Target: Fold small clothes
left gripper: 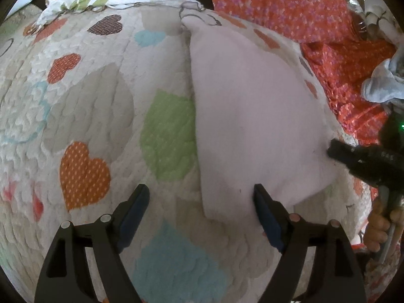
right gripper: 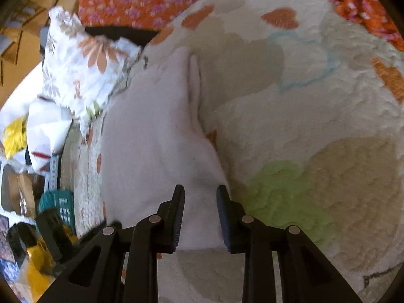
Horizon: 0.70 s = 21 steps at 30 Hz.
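A pale pink cloth (left gripper: 255, 116) lies folded in a long flat shape on the heart-patterned quilt (left gripper: 101, 106). My left gripper (left gripper: 202, 194) is open, its jaws wide apart over the cloth's near left corner, with nothing between them. My right gripper (right gripper: 200, 197) is open with a narrower gap, its jaws over the near edge of the same cloth (right gripper: 156, 136). It also shows in the left wrist view (left gripper: 353, 156), with its tip at the cloth's right edge.
An orange floral fabric (left gripper: 303, 7) lies at the back right with a light blue garment (left gripper: 383, 80) beside it. A white floral pillow (right gripper: 83, 58) sits at the quilt's far edge. A teal basket (right gripper: 60, 207) and clutter stand beyond the bed's side.
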Tool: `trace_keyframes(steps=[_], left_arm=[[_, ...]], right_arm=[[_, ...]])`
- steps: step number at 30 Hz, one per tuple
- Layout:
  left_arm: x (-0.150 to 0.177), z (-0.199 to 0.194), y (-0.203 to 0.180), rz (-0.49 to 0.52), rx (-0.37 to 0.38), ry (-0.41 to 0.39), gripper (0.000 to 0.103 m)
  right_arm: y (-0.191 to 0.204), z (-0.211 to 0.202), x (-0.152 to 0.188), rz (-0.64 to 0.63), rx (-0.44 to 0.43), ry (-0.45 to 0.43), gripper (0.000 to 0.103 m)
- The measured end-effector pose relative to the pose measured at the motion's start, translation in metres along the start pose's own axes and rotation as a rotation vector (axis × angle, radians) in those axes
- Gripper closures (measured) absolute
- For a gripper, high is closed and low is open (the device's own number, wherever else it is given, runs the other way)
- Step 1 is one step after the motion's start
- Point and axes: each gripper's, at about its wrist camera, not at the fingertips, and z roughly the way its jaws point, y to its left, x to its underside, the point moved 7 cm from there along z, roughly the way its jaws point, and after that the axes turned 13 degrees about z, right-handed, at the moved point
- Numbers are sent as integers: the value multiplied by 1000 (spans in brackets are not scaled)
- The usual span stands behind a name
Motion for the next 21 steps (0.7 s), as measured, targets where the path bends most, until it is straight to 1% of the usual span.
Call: trace_keyframes(steps=[2,3,5,6,8,10,11,13,15,17,18,20,21], left_arm=[[6,-7,2,-3,-8,-9,21],[7,-9,2,-6,-11,-14,21],[12,-20,3,-21,-21,-35,21],[12,-23,4,-27,-24,-48,21],[12,-35,5,-38,-43,-86,21],[11,-50,6,-32,-95,-139,21],[12,-64,8,-18,-165,-182,21],[10,-85,7,15,-281,-255,21],[11,-114,4,48,-405,-357,19],[15,-141,2,50,-487,-457,4],[18,-156,1,41,-525,-522,1],[26,-187,-2,14,-589,-659,0],[29,-198,-3,0,-619,-709,0]], right_arm=[[16,-12,3,-60,-25,-52,73],[28,-15,8,-101,-39,-61,73],[43,-14,18,-144,-60,-43,65],[47,-9,24,-152,-54,-28,63],[44,8,35,-140,-2,21,57],[33,27,41,-102,69,59,57],[27,32,42,-78,87,69,57],[22,27,39,-36,56,49,57],[24,14,35,-36,52,-6,56],[25,-1,34,-53,64,-88,51],[24,-10,36,-58,70,-132,49],[23,-22,43,-62,66,-178,47],[22,-25,48,-64,65,-192,47]])
